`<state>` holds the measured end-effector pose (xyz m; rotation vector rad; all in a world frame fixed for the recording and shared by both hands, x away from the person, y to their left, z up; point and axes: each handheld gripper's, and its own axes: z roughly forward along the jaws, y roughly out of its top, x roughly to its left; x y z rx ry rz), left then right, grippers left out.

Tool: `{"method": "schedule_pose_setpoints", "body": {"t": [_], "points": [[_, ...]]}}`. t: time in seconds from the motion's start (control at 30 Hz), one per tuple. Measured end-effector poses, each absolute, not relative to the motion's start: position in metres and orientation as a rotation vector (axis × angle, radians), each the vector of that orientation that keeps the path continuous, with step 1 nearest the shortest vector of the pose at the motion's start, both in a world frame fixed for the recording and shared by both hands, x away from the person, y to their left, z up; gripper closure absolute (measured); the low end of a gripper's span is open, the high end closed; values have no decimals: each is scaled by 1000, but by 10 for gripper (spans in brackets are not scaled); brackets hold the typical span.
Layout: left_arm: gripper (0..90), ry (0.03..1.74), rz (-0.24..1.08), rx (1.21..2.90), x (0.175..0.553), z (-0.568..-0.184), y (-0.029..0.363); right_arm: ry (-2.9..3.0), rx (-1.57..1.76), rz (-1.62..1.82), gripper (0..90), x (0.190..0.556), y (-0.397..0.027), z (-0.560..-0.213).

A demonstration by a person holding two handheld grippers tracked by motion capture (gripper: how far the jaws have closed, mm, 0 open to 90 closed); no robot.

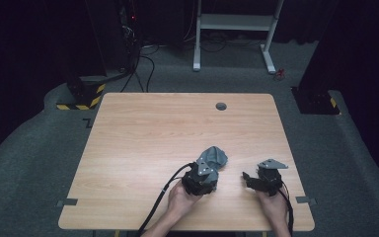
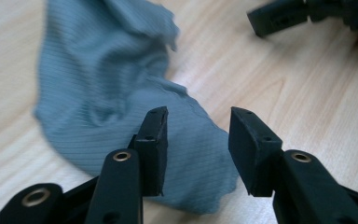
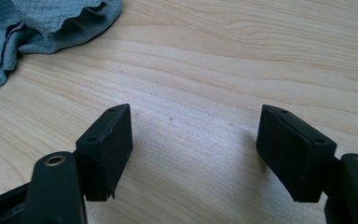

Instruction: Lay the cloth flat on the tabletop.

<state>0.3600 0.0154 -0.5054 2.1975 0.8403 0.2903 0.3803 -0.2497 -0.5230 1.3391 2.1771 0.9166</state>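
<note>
My fingers [image 1: 208, 174] sit behind the crumpled grey cloth [image 1: 215, 156] from above; the left gripper [image 2: 198, 140], jaws parted, hovers over its soft, light ribbed hem, where I'd pinch; my right gripper [image 3: 193, 151] gapes over bare table [image 3: 242, 70].

Legible text, labels, brands, numbers: none. You had no readable marking on the wooden table [image 1: 143, 148], the grey cloth [image 2: 102, 84] or the black pads [image 3: 107, 144]; nothing else was lettered.
</note>
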Motion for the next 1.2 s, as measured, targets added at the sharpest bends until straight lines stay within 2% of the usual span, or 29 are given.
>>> {"method": "schedule_pose_setpoints", "body": {"t": [0.1,0.2,0.27,0.3,0.33,0.37,0.7,0.83,0.9,1.0,1.13,1.2], "points": [[571,834,306,2219,358,-510,9,2177,1339,917,269,380,-250,-523],[621,810,352,2241,357,-514,8,2177,1339,917,269,380,-250,-523],[774,797,333,2231,358,-515,13,2177,1339,917,268,380,-250,-523],[815,797,333,2231,358,-515,13,2177,1339,917,268,380,-250,-523],[815,799,335,2233,359,-515,15,2177,1339,917,269,380,-250,-523],[900,797,329,2233,360,-515,16,2177,1340,917,269,380,-250,-523],[900,821,303,2150,362,-507,29,2177,1339,917,269,380,-250,-523],[893,796,282,2170,358,-505,28,2177,1339,917,269,380,-250,-523],[739,754,257,2187,351,-507,22,2177,1339,917,269,380,-250,-523],[651,738,245,2194,347,-508,20,2177,1339,917,268,380,-250,-523],[617,750,256,2219,345,-513,18,2177,1339,917,268,380,-250,-523],[648,759,278,2234,346,-515,18,2177,1339,917,268,380,-250,-523]]}}
